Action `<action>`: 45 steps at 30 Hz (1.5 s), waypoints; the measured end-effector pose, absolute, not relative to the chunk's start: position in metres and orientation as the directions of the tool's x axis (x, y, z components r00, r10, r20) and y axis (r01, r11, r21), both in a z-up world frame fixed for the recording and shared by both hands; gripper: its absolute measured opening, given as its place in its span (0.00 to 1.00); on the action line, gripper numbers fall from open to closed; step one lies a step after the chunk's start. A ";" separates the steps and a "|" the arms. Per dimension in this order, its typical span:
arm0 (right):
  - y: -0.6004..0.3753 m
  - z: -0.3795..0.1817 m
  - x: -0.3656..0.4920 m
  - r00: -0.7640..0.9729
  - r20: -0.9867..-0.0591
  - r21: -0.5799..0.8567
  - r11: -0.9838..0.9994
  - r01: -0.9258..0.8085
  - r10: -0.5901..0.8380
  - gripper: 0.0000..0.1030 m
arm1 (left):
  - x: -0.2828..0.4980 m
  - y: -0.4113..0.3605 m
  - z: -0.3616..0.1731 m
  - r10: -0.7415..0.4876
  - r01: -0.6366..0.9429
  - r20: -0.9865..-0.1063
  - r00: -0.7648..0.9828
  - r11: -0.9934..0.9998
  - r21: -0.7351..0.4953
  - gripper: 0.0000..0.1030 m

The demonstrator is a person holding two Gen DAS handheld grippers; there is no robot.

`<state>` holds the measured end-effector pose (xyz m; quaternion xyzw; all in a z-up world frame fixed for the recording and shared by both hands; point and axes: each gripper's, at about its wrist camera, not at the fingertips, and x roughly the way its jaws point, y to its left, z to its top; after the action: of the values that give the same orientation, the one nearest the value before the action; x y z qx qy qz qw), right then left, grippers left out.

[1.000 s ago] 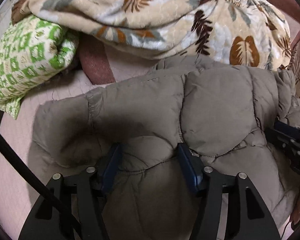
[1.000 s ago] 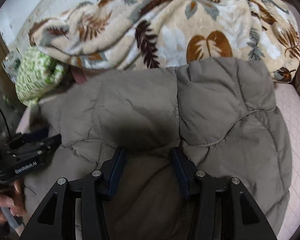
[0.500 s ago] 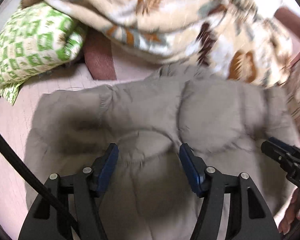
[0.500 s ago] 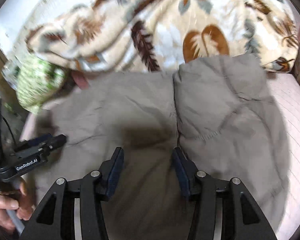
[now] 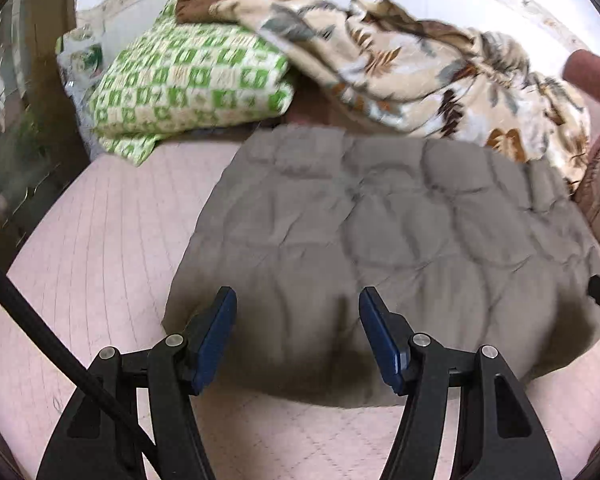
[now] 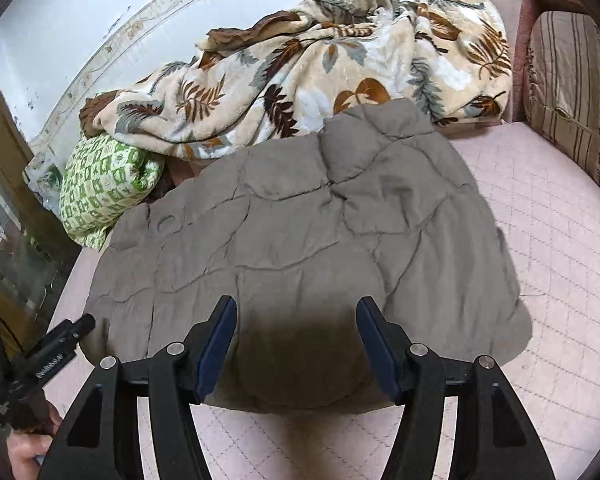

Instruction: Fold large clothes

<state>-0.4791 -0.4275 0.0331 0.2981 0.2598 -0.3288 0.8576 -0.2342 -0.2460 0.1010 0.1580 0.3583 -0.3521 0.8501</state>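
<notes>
The grey quilted jacket (image 6: 300, 240) lies folded on the pink bed cover (image 6: 540, 240); left gripper (image 5: 298, 332) and right gripper (image 6: 296, 336) hover released, empty; next, pinch its 6 o'clock edge evenly

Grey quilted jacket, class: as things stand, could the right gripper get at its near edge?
Probably yes. The right gripper is open above the grey quilted jacket, whose near edge lies flat on the pink bed cover with nothing lying across it.

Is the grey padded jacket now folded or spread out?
Folded: the grey padded jacket lies as a compact bundle on the pink mattress, no sleeves showing.
</notes>
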 end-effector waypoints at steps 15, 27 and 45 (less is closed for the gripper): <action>-0.448 -0.010 -0.446 0.566 -0.726 0.248 0.618 0.746 -0.392 0.73 | -0.211 -0.269 0.065 -0.437 0.705 -0.755 0.489 0.707 0.047 0.62; -0.447 0.008 -0.468 0.627 -0.686 0.334 0.607 0.722 -0.369 0.74 | -0.218 -0.258 0.085 -0.467 0.705 -0.712 0.524 0.707 0.055 0.62; -0.493 0.002 -0.511 0.603 -0.674 0.395 0.482 0.782 -0.426 0.74 | -0.200 -0.256 0.079 -0.423 0.669 -0.708 0.566 0.737 0.094 0.62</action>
<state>-0.5106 -0.4925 0.0019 0.3526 0.2522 -0.3670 0.8230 -0.2004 -0.2560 0.0789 0.1791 0.3432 -0.3150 0.8666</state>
